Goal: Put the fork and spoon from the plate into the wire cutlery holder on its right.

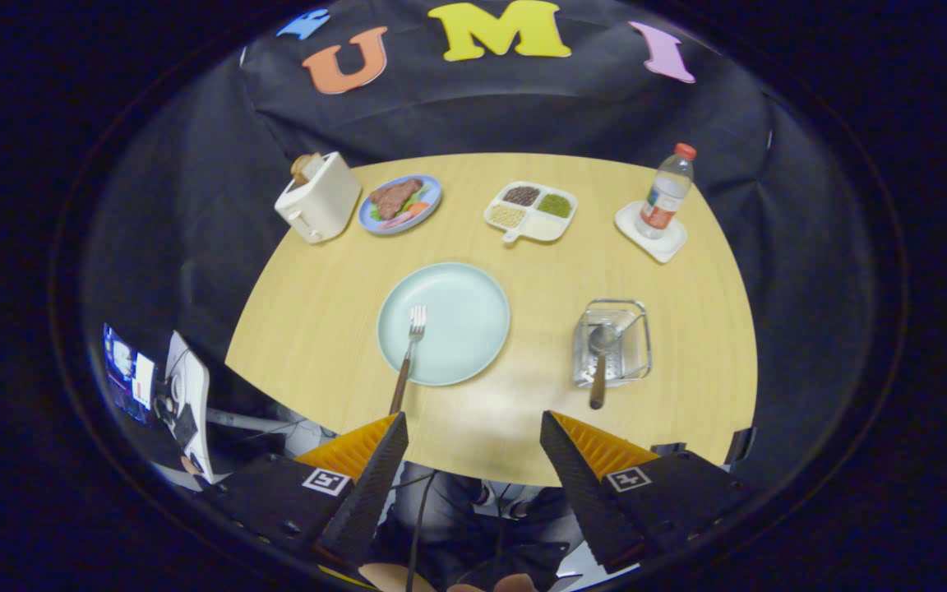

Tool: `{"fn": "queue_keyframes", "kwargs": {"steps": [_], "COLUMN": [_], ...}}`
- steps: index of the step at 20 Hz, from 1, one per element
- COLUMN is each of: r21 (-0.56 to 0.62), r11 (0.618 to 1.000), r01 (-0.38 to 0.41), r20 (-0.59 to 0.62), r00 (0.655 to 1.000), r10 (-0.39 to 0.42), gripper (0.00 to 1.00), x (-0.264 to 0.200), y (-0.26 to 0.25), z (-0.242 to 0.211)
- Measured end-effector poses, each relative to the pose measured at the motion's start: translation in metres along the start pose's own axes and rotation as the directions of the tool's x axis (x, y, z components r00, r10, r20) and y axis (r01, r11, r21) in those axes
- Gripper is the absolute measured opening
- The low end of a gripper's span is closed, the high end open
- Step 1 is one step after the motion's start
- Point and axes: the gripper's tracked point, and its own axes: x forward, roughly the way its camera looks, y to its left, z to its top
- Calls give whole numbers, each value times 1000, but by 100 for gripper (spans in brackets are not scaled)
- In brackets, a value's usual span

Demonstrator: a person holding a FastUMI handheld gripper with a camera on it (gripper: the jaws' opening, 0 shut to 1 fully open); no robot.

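A pale green plate (461, 308) lies in the middle of the wooden table. A fork (408, 352) with a brown handle rests on the plate's left part, tines up, its handle running off the near rim toward my left finger. To the plate's right stands the wire cutlery holder (613, 341). A spoon (601, 362) sits in it, its bowl inside and its dark handle sticking out over the near side. My gripper (470, 427) is open, high above the table's near edge, with nothing between its fingers.
At the table's far side stand a white toaster (319, 197), a blue plate of food (401, 204), a divided white dish of beans (531, 211) and a water bottle (666, 192) on a white coaster. A lit screen (130, 374) is beside the table at the near left.
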Motion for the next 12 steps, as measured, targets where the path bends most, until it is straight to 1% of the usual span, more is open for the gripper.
{"fn": "queue_keyframes", "kwargs": {"steps": [3, 5, 12], "r21": [-38, -56, -73], "r11": [999, 998, 997], "r01": [-35, -35, 14], "r20": [-41, -77, -186], "r00": [999, 997, 982], "r10": [34, 30, -27], "gripper": [97, 96, 96], "x": [32, 56, 121], "y": [39, 54, 74], "z": [-9, -19, -41]}}
